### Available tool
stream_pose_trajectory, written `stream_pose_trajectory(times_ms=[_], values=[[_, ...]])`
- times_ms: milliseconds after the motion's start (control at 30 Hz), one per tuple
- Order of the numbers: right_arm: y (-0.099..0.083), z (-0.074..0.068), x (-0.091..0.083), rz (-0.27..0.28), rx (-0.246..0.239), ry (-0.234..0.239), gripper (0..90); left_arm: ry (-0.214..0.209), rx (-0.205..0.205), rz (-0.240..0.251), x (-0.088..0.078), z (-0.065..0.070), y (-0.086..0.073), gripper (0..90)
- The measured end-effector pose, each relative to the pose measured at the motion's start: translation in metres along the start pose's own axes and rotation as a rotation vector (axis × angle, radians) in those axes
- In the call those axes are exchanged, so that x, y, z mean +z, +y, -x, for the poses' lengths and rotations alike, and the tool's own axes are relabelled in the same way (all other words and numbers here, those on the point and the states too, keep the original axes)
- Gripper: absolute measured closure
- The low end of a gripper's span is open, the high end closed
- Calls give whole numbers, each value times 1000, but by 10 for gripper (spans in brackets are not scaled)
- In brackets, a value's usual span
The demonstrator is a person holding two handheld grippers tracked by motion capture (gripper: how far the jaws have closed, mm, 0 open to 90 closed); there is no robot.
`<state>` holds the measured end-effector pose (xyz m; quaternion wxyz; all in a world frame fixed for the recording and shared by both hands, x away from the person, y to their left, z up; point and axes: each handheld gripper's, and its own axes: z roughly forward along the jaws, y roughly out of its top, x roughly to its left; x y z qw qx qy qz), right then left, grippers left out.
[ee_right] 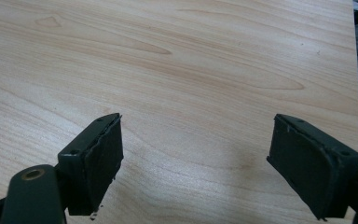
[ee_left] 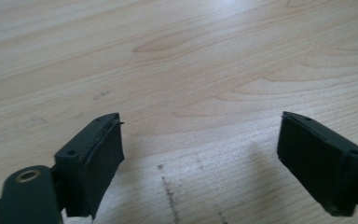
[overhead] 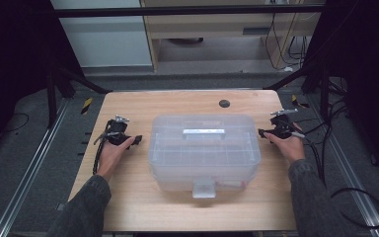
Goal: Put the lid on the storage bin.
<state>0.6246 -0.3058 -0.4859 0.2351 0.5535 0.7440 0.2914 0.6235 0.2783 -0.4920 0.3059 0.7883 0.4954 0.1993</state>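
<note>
A clear plastic storage box (overhead: 205, 154) with a grey handle (overhead: 204, 132) on its lid and a front latch (overhead: 204, 189) stands in the middle of the wooden table (overhead: 128, 202). My left gripper (overhead: 136, 140) rests low over the table just left of the box, apart from it. In the left gripper view its jaws stand wide apart over bare wood, the left gripper (ee_left: 200, 154) open with nothing between them. My right gripper (overhead: 262, 133) sits right of the box, near its upper right corner. The right gripper (ee_right: 196, 158) is open too, over bare wood.
A small dark round hole (overhead: 224, 103) lies in the table behind the box. The table's right edge (ee_right: 356, 70) is close to my right gripper, with dark floor and cables (overhead: 360, 197) beyond. Metal frame legs (overhead: 54, 94) stand at the back corners.
</note>
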Motion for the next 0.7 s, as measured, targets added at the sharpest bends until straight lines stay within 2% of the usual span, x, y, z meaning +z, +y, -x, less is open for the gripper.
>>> stream_pose_trajectory(times_ms=[33,100,167,200,300,367,467,567,600,700], values=[[-3,-1,2,10,24,18,165,-6,-6,10,2,1,-1,101],[-4,-1,3,13,32,22,162,-11,-9,12,3,2,-2,99],[-7,-3,5,4,28,19,157,-17,-4,4,6,4,-4,74],[-9,-6,7,6,29,6,152,-12,4,15,7,5,-6,67],[-10,-7,8,7,32,7,143,-14,10,32,7,6,-8,62],[-12,-11,12,-4,27,-8,126,-14,23,62,8,6,-12,50],[-14,-13,13,18,50,-8,114,-14,31,57,8,6,-12,40],[-17,-14,14,40,52,-16,90,-1,17,54,8,7,-12,27],[-20,-14,15,58,66,-29,67,5,15,49,8,7,-12,20],[-20,-15,15,51,79,-36,36,18,0,44,8,8,-13,6]])
